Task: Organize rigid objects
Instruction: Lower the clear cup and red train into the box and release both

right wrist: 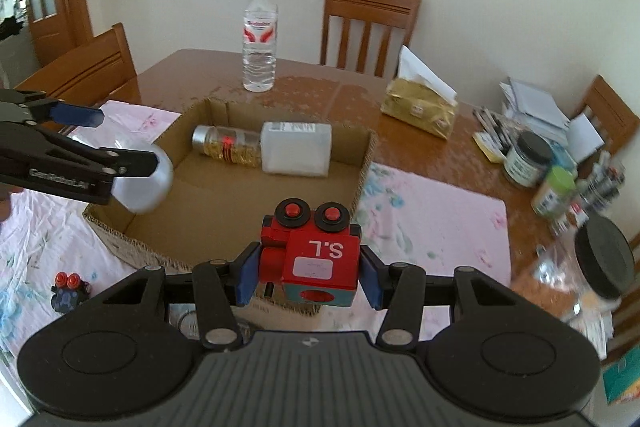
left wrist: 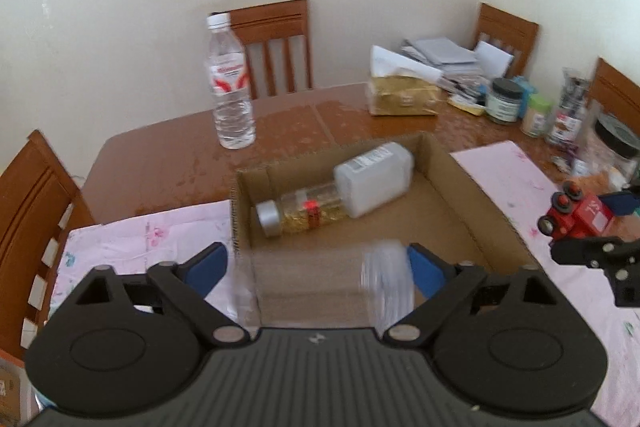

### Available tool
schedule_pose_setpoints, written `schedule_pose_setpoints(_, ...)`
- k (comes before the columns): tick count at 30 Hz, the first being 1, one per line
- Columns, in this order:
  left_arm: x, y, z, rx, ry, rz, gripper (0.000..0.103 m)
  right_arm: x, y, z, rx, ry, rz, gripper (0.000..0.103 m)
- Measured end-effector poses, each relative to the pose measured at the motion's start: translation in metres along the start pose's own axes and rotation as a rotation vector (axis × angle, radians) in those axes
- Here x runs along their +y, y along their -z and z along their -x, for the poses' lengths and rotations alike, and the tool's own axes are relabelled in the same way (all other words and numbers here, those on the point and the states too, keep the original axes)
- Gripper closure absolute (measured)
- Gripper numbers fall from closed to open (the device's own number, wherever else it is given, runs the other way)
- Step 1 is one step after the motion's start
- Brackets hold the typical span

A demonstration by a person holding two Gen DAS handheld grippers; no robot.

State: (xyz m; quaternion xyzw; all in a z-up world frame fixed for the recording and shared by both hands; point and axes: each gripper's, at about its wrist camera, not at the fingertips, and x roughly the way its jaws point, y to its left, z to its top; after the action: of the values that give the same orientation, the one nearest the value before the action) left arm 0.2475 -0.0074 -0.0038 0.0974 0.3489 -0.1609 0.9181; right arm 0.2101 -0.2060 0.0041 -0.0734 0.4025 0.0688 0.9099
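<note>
An open cardboard box (left wrist: 476, 195) (right wrist: 362, 167) sits on the table. Inside it lie a white plastic bottle (left wrist: 372, 177) (right wrist: 296, 149) and a clear jar with a silver cap and gold contents (left wrist: 304, 213) (right wrist: 228, 145). My left gripper (left wrist: 316, 267) (right wrist: 116, 143) is shut on a clear plastic container (left wrist: 386, 279) (right wrist: 142, 183), blurred, held over the box's near left edge. My right gripper (right wrist: 308, 273) (left wrist: 600, 223) is shut on a red toy train block marked "S.L" (right wrist: 310, 255) (left wrist: 576, 217), just in front of the box.
A water bottle (left wrist: 230, 83) (right wrist: 259, 39) stands behind the box. A gold tissue box (right wrist: 420, 107), jars (right wrist: 524, 159) and papers crowd the right side. A small dark toy with red wheels (right wrist: 70, 293) lies on the pink cloth at left. Wooden chairs surround the table.
</note>
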Motion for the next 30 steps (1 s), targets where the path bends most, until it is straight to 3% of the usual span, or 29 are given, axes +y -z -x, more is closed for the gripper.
schedule_pose_setpoints(10, 0.015, 0.025, 0.015, 0.049, -0.037, 0.128, 0.002, 0.001, -0.019, -0.035, 0.013, -0.049, 0.027, 0.047)
schedule_pose_setpoints(16, 0.027, 0.047, 0.038, 0.08, -0.197, 0.189, 0.002, 0.002, -0.037, -0.057, 0.017, -0.063, 0.035, 0.047)
schedule_pose_setpoints(24, 0.046, 0.074, 0.057, 0.136, -0.264, 0.259, 0.002, 0.005, -0.063, -0.088, 0.015, -0.048, 0.057, 0.047)
schedule_pose_setpoints(26, 0.05, 0.079, 0.059, 0.146, -0.276, 0.28, 0.002, 0.004, -0.069, -0.094, -0.007, -0.018, 0.043, 0.038)
schedule_pose_setpoints(27, 0.053, 0.081, 0.059, 0.15, -0.277, 0.288, 0.002, 0.004, -0.073, -0.097, -0.011, 0.02, 0.031, 0.018)
schedule_pose_setpoints(28, 0.054, 0.084, 0.061, 0.154, -0.278, 0.293, 0.002, 0.004, -0.076, -0.097, -0.012, 0.053, 0.026, 0.005)
schedule_pose_setpoints(30, 0.057, 0.087, 0.063, 0.159, -0.283, 0.298, 0.002, 0.005, -0.078, -0.09, -0.052, 0.061, 0.016, 0.0)
